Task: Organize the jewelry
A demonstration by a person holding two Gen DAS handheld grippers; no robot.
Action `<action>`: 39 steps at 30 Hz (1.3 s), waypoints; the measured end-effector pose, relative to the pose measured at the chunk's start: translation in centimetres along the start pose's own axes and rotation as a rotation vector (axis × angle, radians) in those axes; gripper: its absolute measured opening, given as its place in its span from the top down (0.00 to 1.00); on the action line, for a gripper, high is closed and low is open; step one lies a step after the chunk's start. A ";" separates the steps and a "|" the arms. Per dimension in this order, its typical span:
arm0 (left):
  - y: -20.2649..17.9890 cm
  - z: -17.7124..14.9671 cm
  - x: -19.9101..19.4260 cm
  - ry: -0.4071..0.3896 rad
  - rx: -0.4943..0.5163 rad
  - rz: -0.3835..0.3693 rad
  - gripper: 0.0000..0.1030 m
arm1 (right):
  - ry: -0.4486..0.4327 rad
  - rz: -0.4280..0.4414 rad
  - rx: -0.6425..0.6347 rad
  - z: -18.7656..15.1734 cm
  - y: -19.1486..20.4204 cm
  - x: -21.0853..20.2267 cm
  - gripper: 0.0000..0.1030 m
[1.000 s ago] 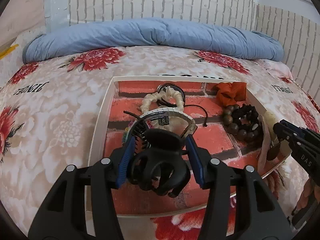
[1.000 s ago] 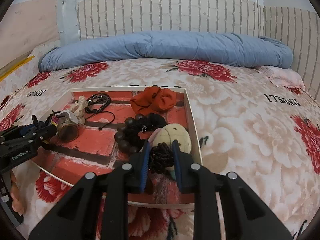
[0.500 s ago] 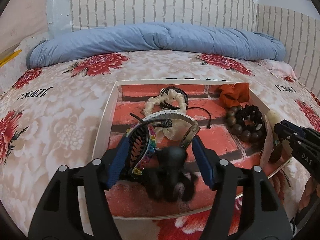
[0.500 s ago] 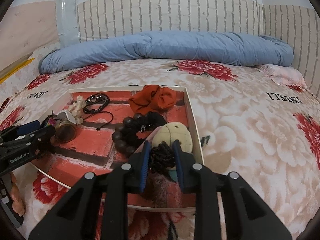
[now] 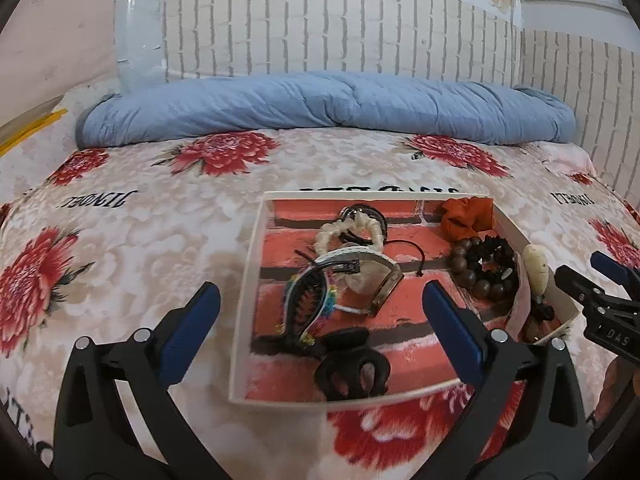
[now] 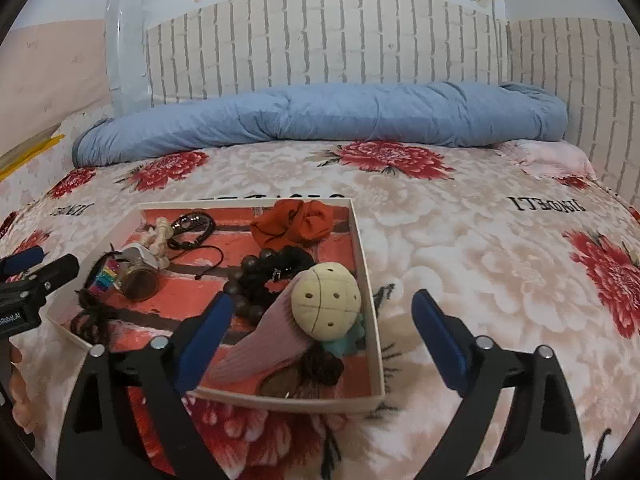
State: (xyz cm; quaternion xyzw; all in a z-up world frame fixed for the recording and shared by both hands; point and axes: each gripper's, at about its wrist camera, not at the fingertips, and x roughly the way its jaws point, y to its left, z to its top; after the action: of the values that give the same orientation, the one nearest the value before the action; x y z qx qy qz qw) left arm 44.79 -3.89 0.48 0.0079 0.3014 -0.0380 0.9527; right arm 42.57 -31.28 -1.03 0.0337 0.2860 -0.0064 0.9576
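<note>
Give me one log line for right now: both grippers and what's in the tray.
left gripper: open, empty | right gripper: open, empty | black claw clip, dark hair tie: in tray

One shallow white tray (image 5: 245,312) on one floral bedspread (image 5: 132,240). Contents, counted: one black claw clip (image 5: 352,368) at 6 o'clock; two headbands (image 5: 344,280) at centre-left; one orange scrunchie (image 5: 466,218) at 1 o'clock; two bead bracelets (image 5: 486,268), one brown and one black, at 3 o'clock; one cream braided loop (image 5: 348,228) at 12 o'clock; one cream ball-shaped piece (image 6: 326,300). One rolled blue quilt (image 5: 320,110) lies beyond.
</note>
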 end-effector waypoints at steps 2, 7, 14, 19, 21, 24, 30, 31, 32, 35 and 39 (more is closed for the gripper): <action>0.3 0.1 -1.3 -0.002 0.001 0.015 0.05 | -0.005 0.000 0.004 0.1 0.1 -1.2 0.10; 1.0 -0.8 -5.0 -0.025 0.029 0.063 0.05 | -0.037 -0.017 -0.006 -0.8 0.5 -5.1 0.06; 2.0 -4.5 -11.0 -0.048 0.010 0.060 0.05 | -0.058 -0.025 -0.001 -4.2 1.1 -10.3 0.04; 2.0 -7.5 -15.2 -0.083 -0.001 0.046 0.05 | -0.077 -0.003 -0.005 -6.8 1.6 -14.6 0.04; 1.8 -9.1 -16.9 -0.100 0.003 0.047 0.05 | -0.077 0.013 0.003 -8.0 1.7 -16.2 0.04; 1.7 -11.1 -18.7 -0.119 0.013 0.063 0.05 | -0.083 0.020 0.018 -9.9 1.8 -17.9 0.04; 1.6 -14.4 -21.5 -0.176 0.007 0.108 0.05 | -0.127 -0.001 0.008 -12.7 2.3 -20.1 0.04; 1.7 -14.8 -21.7 -0.188 0.008 0.121 0.05 | -0.129 -0.001 0.010 -12.9 2.3 -20.2 0.04; 1.7 -15.2 -21.9 -0.198 0.009 0.130 0.05 | -0.132 0.000 0.012 -13.2 2.3 -20.3 0.04; 1.7 -16.3 -22.5 -0.228 0.010 0.139 0.05 | -0.157 -0.011 0.001 -13.7 2.6 -20.6 0.04; 1.6 -16.8 -23.3 -0.274 0.013 0.137 0.05 | -0.214 -0.022 -0.018 -14.2 3.1 -21.5 0.04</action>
State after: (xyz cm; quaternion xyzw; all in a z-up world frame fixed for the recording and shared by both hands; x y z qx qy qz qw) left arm 16.28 -0.06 0.05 0.0292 0.1671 0.0246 0.9852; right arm 16.89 -27.42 -0.91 0.0211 0.1824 -0.0177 0.9828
